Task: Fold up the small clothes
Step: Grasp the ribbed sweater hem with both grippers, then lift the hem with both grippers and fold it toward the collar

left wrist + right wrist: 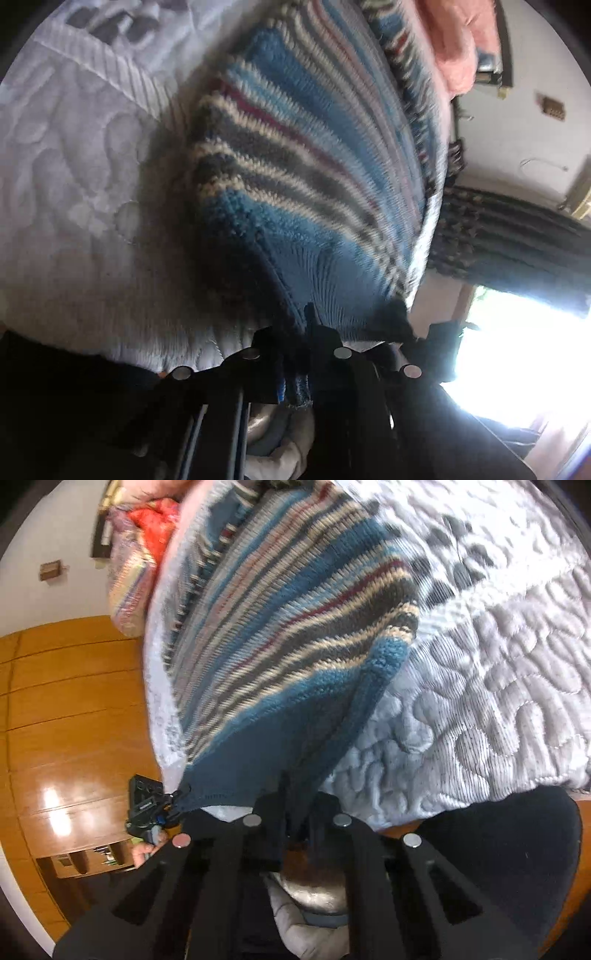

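Left wrist view: you are pinching the plain blue hem of the striped blue, grey, cream and maroon knitted garment (295,177) in the left gripper (308,332), jaws clenched on the knit, so that the cloth is hanging lifted above the white quilted bed cover (66,184) and stretching away from the camera. Holding one hem corner high is, by judgement, letting the fabric spread flat before it is carried over into a fold. A pink fleecy cloth (458,44) is lying beyond the garment's far edge, and a dark patterned curtain (517,236) beside a bright window is filling the right side; neither is touching the grip. Right wrist view: you are clamping the other blue hem corner in the right gripper (295,805), jaws closed on the fabric, and the left gripper with a hand (146,851) behind it is showing at the left, holding the same edge taut. A heap of red and multicoloured cloths (136,554) is lying near the garment's far end and may crowd the landing place; the glossy wooden floor (66,709) is showing beyond the bed.
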Demonstrator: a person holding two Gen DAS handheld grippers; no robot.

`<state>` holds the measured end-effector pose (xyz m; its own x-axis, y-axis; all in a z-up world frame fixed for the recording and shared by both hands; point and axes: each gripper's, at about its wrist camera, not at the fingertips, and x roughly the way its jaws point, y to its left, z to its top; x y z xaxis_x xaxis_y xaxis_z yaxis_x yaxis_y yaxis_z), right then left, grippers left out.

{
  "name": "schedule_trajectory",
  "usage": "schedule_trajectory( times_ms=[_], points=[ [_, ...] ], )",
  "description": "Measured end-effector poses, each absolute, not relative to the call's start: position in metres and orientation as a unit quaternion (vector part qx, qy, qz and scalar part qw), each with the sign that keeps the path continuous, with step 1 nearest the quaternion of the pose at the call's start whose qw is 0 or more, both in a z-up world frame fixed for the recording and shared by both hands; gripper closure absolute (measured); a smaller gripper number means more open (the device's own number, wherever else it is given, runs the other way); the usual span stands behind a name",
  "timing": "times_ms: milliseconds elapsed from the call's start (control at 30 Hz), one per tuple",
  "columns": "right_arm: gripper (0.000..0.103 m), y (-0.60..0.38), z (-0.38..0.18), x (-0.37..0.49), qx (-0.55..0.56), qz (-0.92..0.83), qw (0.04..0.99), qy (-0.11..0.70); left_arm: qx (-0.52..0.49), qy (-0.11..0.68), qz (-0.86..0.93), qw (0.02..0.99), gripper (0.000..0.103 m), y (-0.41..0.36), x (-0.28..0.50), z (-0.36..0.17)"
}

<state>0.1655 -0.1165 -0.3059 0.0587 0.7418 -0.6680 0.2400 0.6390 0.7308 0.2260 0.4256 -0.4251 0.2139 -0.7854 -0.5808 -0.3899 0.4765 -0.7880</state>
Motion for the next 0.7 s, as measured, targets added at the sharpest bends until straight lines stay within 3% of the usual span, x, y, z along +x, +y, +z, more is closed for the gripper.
schedule_trajectory(
  times_ms=[300,700],
  points=[
    [0.097,-0.128,-0.238,0.188,0.393,0.25,0.666,0.583,-0.489,0.533,-0.2,0.661,0.096,0.442,0.24,-0.352],
    [0.097,-0.12,-0.184,0.312,0.345,0.263,0.721,0.54,-0.456,0.509,-0.209,0.699,0.096,0.461,0.37,-0.29]
  ],
)
